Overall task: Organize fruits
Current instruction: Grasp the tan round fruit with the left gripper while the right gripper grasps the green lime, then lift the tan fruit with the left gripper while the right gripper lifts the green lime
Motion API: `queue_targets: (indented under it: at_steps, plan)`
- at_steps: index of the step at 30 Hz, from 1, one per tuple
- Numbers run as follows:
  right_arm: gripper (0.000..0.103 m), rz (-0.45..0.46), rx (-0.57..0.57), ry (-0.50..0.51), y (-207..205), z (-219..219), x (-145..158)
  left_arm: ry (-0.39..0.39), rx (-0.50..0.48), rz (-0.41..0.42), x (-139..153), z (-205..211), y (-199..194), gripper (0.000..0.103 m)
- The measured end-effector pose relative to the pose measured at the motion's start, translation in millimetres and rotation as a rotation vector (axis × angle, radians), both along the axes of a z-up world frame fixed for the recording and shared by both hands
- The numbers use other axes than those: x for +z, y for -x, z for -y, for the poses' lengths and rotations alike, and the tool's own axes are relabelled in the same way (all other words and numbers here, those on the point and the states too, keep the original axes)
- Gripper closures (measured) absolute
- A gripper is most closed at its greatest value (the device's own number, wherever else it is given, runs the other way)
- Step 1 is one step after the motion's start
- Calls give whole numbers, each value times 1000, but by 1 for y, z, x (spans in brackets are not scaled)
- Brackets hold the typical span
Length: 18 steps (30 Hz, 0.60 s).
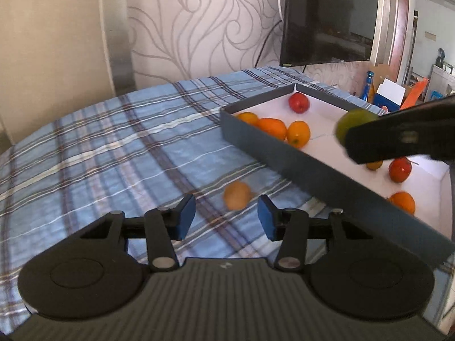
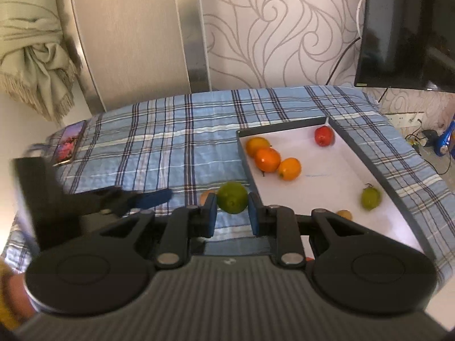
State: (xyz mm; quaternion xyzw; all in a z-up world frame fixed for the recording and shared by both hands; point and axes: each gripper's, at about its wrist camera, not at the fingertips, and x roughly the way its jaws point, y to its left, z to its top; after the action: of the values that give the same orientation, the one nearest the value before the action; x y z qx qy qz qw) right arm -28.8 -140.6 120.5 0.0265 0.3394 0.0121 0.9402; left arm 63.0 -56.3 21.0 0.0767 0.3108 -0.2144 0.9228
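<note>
Viewing left wrist: a yellow-brown fruit (image 1: 237,195) is lying on the plaid counter (image 1: 113,147), just beyond the open pads of the left hand-held gripper (image 1: 226,217), untouched.
Tray: a grey tray (image 1: 312,167) is holding oranges (image 1: 272,128) and a red fruit (image 1: 298,102).
Viewing right wrist: a green fruit (image 2: 232,201) is being gripped by the closed right hand-held gripper (image 2: 232,213), beside the tray's near-left corner.
Phone: a phone (image 2: 69,143) is lying at the counter's far-left edge.

Both wrist views look down, close and somewhat blurred, sharing the plaid cloth (image 1: 119,147) and tray (image 2: 369,153)
</note>
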Motion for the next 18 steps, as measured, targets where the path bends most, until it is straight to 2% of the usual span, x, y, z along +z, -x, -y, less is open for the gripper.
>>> queue_targets:
  at_steps: [7, 10, 18]
  plan:
    - [76, 22, 1, 2, 10, 9, 14, -10, -10, -31, -11, 14, -17, 61]
    - [76, 22, 4, 1, 11, 10, 15, 1, -5, -35, -11, 13, -19, 71]
    - [76, 18, 21, 7, 13, 4, 15, 29, 42, -42, -3, -7, -8, 71]
